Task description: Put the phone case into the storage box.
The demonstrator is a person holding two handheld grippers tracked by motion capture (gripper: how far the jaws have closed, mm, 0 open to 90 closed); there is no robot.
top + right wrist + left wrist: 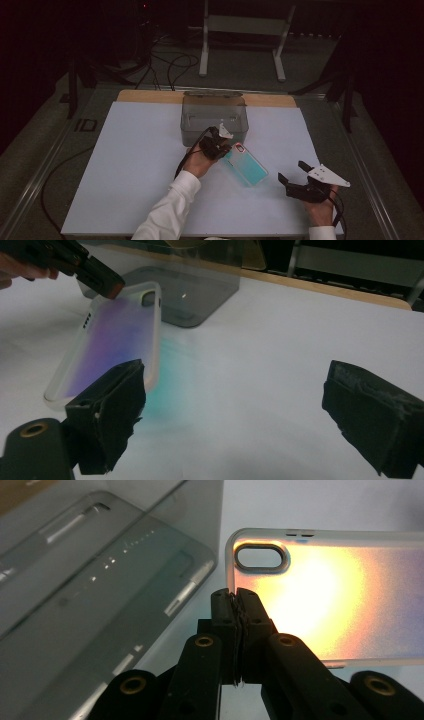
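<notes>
Pinching the iridescent phone case by its camera-end rim, the left gripper tilts it beside the clear box; boxing remains, right gripper gaping empty.

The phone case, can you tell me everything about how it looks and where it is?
The phone case is thin, see-through plastic with a shimmery back that looks teal from above, purple or orange from the sides. It has an oval camera hole near one corner and small slots along its edges. The left tongs are shut on its edge by that hole, holding it tilted above the white mat, beside the smoky clear box. It throws a greenish glow on the mat. The right tongs are open nearby, not touching it.
</notes>
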